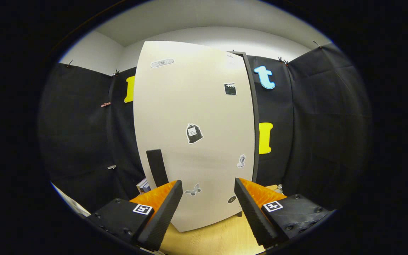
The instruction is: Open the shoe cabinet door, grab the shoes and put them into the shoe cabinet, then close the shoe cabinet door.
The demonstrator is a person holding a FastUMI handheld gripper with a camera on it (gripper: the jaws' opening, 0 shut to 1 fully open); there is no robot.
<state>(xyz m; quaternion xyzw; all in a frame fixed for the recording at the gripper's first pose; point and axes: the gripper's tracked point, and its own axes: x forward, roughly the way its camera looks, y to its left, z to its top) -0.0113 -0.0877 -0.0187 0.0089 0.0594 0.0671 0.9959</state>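
The gripper is spread wide, holding nothing, facing the shoe cabinet door just ahead on the bench. The dark handle sits at the door's lower left. The door looks nearly shut; that fits either opening or closing.

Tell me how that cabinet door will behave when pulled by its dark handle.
The cabinet door looks like a flat stiff panel, so it probably swings without flexing. Its handle seems rigid and graspable. The open claw holds nothing.
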